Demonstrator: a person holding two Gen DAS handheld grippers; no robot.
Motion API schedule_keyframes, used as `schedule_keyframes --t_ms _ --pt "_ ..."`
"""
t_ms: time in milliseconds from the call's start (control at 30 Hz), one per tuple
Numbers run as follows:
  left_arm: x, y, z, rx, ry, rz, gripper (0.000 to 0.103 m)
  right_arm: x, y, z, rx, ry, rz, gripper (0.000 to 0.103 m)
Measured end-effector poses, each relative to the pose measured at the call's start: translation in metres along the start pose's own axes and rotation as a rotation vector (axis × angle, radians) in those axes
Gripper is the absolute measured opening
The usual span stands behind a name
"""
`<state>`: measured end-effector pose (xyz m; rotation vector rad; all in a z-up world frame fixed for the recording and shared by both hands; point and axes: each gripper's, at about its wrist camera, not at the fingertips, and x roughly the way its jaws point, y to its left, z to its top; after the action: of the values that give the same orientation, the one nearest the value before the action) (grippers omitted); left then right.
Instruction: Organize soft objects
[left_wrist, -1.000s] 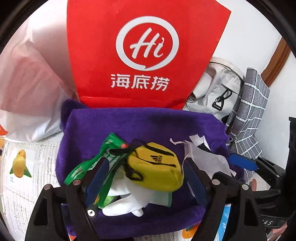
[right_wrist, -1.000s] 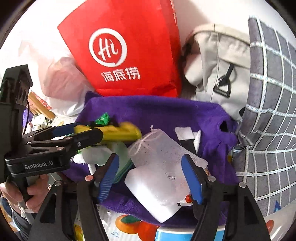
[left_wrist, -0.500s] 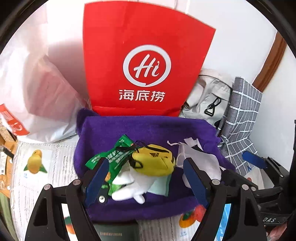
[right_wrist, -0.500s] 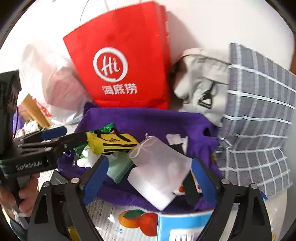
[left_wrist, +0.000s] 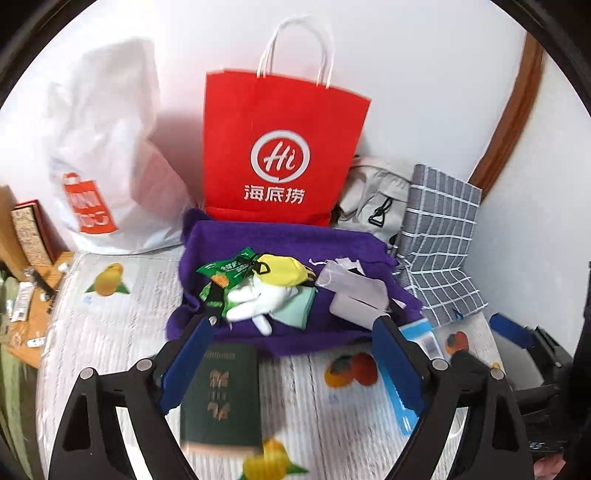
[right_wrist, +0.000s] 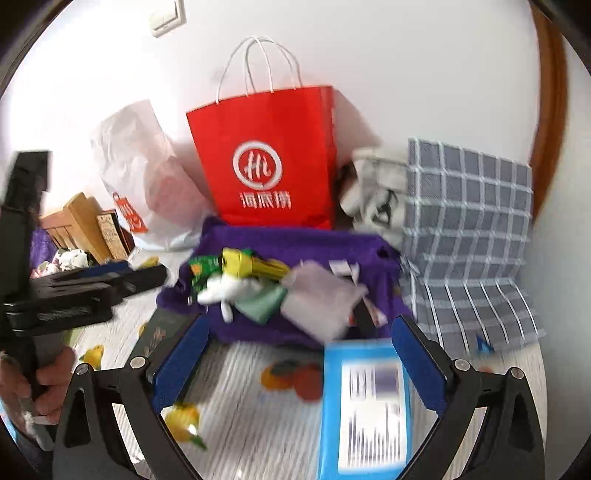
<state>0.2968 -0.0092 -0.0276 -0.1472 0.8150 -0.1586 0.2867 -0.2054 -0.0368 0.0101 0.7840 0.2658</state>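
A purple towel (left_wrist: 258, 240) lies spread on the fruit-print cloth, also in the right wrist view (right_wrist: 280, 243). On it sit a yellow pouch (left_wrist: 282, 273), a green snack packet (left_wrist: 221, 271), a white glove (left_wrist: 255, 299), a pale green cloth (left_wrist: 295, 308) and a white mesh bag (left_wrist: 351, 291). My left gripper (left_wrist: 291, 354) is open and empty, held back from the towel above a dark green booklet (left_wrist: 221, 391). My right gripper (right_wrist: 295, 358) is open and empty, above a blue packet (right_wrist: 365, 406).
A red paper bag (left_wrist: 280, 155) stands behind the towel against the wall. A white plastic bag (left_wrist: 107, 177) is at its left, a beige bag (left_wrist: 376, 199) and a grey checked cloth (left_wrist: 439, 236) at its right. A wooden shelf edge (left_wrist: 26, 280) is far left.
Both grippers have pulled back and up from the towel. The yellow pouch that sat between the left fingers now lies on the pile. The booklet and blue packet have come into view.
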Motion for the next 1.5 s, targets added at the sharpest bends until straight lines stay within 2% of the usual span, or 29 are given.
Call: schedule_keyframes --t_ms 300,367,433,600,767,967,1500 --pt "-0.088 -0.028 -0.058 0.020 -0.086 0.068 0.095 -0.079 0.001 -0.062 0.057 -0.054 -0.019 0.100" --pt "-0.101 -0.033 -0.070 0.026 -0.098 0.085 0.099 -0.093 -0.001 -0.075 0.068 -0.060 -0.031 0.103" --pt "-0.117 -0.041 -0.088 0.046 -0.124 0.116 0.100 -0.104 -0.001 -0.087 0.072 -0.062 -0.038 0.103" --pt "-0.140 -0.054 -0.117 0.071 -0.138 0.127 0.101 -0.123 -0.004 -0.115 0.097 -0.039 -0.065 0.103" --pt "-0.160 -0.057 -0.139 0.050 -0.161 0.137 0.100 -0.145 -0.002 -0.138 0.091 -0.050 -0.112 0.103" --pt "-0.178 -0.061 -0.162 0.045 -0.175 0.139 0.100 -0.168 0.000 -0.158 0.100 -0.062 -0.112 0.103" --pt "-0.207 -0.067 -0.180 0.054 -0.212 0.149 0.100 -0.211 0.008 -0.174 0.078 -0.128 -0.138 0.103"
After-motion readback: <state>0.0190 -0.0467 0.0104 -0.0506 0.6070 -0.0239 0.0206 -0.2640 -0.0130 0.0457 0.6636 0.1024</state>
